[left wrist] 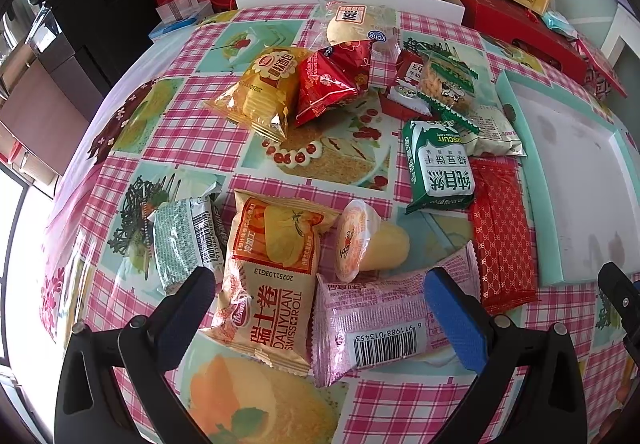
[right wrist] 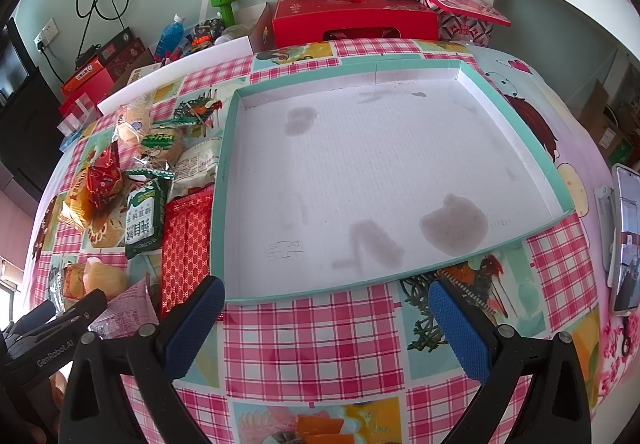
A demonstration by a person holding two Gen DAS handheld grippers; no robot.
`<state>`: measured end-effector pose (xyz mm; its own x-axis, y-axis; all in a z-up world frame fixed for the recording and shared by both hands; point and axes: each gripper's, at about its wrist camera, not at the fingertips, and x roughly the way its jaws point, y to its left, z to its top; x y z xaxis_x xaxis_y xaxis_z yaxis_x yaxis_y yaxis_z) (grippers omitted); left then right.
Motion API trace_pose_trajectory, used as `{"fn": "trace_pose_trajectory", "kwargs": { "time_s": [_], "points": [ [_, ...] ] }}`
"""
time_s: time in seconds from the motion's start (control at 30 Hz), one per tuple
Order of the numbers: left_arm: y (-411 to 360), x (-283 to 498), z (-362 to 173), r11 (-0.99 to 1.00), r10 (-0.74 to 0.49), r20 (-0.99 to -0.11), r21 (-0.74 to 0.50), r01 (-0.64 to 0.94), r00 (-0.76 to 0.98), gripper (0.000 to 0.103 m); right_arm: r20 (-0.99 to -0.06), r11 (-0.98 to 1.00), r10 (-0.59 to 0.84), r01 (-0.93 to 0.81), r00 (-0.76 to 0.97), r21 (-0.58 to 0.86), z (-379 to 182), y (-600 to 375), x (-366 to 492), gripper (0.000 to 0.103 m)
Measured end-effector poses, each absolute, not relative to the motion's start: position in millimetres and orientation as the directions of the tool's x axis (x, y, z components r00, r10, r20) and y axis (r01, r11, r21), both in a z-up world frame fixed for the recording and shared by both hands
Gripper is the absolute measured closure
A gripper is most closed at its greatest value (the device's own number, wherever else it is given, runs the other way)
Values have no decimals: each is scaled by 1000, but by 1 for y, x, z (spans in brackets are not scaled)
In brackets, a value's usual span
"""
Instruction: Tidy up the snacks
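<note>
Snacks lie scattered on the bench [left wrist: 168,131], left of the empty tray [right wrist: 532,159]. Both grippers' fingers are spread, holding nothing. Left gripper [left wrist: 320,308] hovers over the Swiss roll pack [left wrist: 272,284], probably the first pick; next, lower and pinch it.

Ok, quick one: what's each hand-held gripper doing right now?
Left hand-held gripper: open, holding nothing, above the Swiss roll pack and pink packet.
Right hand-held gripper: open, holding nothing, facing the teal-rimmed tray.

Two close downward wrist views, shared tray [right wrist: 224,147].
</note>
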<state>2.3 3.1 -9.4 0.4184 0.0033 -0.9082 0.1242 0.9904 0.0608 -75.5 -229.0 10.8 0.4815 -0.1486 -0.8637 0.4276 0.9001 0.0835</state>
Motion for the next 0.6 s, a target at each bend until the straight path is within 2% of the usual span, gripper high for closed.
{"fn": "trace_pose_trajectory", "kwargs": {
  "time_s": [0.6],
  "points": [
    [2,1,-10,991,-9,-909,47,124,416,0,-865,900,-149,428,480,82,11,-229,-75,0]
  ]
}}
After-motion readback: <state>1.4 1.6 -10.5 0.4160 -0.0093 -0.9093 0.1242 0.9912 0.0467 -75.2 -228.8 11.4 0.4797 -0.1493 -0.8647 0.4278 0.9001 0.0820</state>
